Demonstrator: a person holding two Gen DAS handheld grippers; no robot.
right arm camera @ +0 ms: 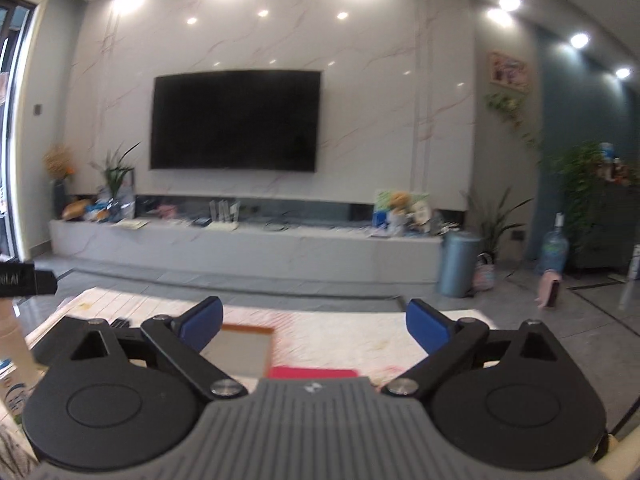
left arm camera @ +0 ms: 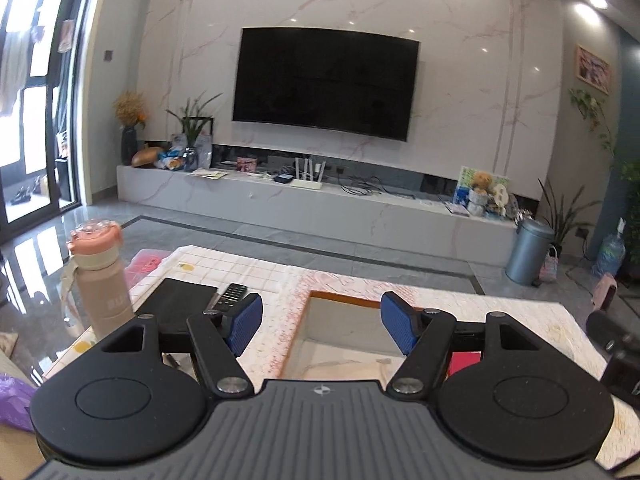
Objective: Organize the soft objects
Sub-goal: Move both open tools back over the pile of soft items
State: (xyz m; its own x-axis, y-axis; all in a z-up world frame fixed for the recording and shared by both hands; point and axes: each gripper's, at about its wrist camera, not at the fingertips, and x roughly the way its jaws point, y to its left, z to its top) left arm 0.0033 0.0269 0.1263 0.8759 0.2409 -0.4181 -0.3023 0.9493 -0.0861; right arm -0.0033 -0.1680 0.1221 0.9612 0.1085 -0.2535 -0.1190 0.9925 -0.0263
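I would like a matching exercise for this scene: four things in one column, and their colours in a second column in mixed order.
Things:
1. water bottle
2. television
3. trash bin
4. gripper pads

Colours:
A. black
B. bright blue
C. pink
D. grey-blue

Pairs: 1-C, 2-A, 3-D, 4-B

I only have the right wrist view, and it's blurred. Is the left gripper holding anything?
Observer: No. The left gripper is open, with nothing between its fingers.
Operator: What is off to its left?
Observer: A pink bottle stands upright there, capped.
Operator: Anything between the bottle and the gripper?
Observer: A remote control lies beside a flat black case.
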